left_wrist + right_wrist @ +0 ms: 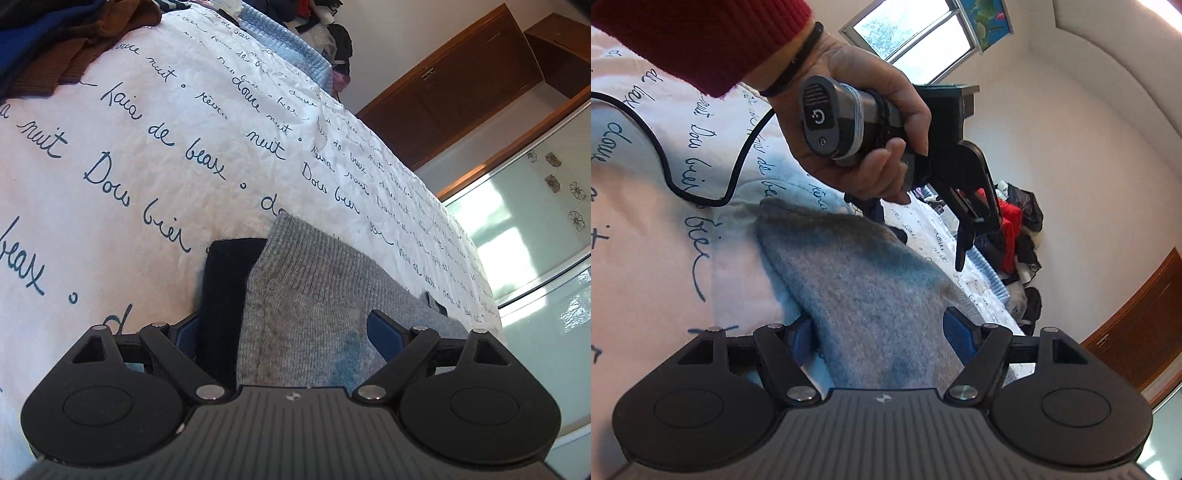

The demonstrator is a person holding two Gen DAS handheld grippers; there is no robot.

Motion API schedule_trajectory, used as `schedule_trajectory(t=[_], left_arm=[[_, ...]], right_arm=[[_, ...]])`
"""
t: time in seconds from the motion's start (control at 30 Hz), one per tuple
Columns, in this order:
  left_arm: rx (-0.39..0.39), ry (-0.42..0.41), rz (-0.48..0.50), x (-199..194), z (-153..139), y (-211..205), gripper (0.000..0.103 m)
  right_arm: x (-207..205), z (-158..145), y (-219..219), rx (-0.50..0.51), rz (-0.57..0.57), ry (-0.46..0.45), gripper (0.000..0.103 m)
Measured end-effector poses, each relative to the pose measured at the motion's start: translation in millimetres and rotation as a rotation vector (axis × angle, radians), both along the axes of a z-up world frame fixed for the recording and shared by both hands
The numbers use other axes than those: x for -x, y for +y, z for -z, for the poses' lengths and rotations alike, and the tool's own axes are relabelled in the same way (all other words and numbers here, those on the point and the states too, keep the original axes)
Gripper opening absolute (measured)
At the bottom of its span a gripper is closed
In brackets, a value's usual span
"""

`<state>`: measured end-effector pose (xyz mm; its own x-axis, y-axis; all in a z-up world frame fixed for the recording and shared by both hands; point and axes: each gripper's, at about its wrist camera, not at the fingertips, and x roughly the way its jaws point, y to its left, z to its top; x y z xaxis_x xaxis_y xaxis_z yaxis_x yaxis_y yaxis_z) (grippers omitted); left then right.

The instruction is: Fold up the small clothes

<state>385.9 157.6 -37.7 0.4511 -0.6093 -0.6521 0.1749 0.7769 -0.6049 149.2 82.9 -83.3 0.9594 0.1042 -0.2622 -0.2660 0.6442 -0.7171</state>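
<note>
1. The grey knit sock (306, 317) lies on the bed (110, 155), on its white cover printed with script. It runs forward between the fingers of both tongs, cuff end away from the left tongs (284, 332).
2. A dark garment (225, 291), navy or black, lies partly under the sock, showing just left of it between the left tongs' fingers.
3. The left tongs are spread, blue pads either side of the sock and the dark piece; whether the pads touch the cloth I cannot tell.
4. The right tongs (881, 332) are also spread, straddling the grey knit from the other end, gripping nothing.
5. In the right wrist view the person's left hand (860, 122) holds the left tool above and beyond the sock, its fingers pointing down toward the bed.
6. Handling, as I judge it: the sock is light, soft and limp, so it will sag and fold wherever it is lifted. The fuzzy knit should grip well in the pads and not slip.
7. Best hold, in my view: pinch the ribbed cuff edge ahead of the left tongs and the opposite end with the right, taking only the grey layer so the dark piece stays down.
8. A heap of clothes (1019, 236) sits well beyond the right tongs.
</note>
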Motion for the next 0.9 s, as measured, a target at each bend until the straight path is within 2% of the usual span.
schedule_trajectory(t=[0.17,0.23,0.3,0.33,0.37,0.47,0.53,0.57,0.7,0.8,0.9], left_arm=[[0.049,-0.009,-0.007,-10.9,5.0,-3.2,0.083],[0.05,-0.011,-0.018,-12.2,6.3,-1.1,0.077],[0.05,-0.018,-0.029,-12.9,8.1,-0.1,0.073],[0.049,-0.021,-0.033,-13.0,8.6,-0.1,0.07],[0.042,-0.023,-0.038,-13.2,8.7,-0.3,0.068],[0.014,-0.031,-0.049,-12.2,8.2,-0.1,0.057],[-0.028,-0.038,-0.053,-11.5,7.7,-1.1,0.042],[-0.042,-0.039,-0.057,-11.1,7.8,-1.3,0.039],[-0.088,-0.042,-0.082,-9.0,9.0,-0.7,0.015],[-0.108,-0.053,-0.101,-4.3,6.8,-1.8,0.011],[-0.183,-0.102,-0.092,3.8,-3.6,-13.7,0.009]], right_arm=[[-9.4,5.7,13.6,0.034,-0.008,-0.068,0.071],[-11.5,6.0,16.4,0.04,-0.023,-0.083,0.07],[-11.7,8.5,20.5,0.048,-0.052,-0.084,0.064],[-11.4,9.9,21.7,0.052,-0.067,-0.078,0.055],[-10.1,11.5,23.5,0.06,-0.079,-0.075,0.047],[-3.6,15.8,28.6,0.096,-0.105,-0.087,0.034],[2.7,16.8,31.0,0.109,-0.116,-0.092,0.03],[3.3,16.8,31.1,0.11,-0.122,-0.091,0.026],[4.5,15.0,30.2,0.113,-0.139,-0.086,0.019],[3.6,13.0,28.8,0.109,-0.155,-0.07,0.011],[10.1,9.5,25.0,0.075,-0.175,-0.043,0.008]])
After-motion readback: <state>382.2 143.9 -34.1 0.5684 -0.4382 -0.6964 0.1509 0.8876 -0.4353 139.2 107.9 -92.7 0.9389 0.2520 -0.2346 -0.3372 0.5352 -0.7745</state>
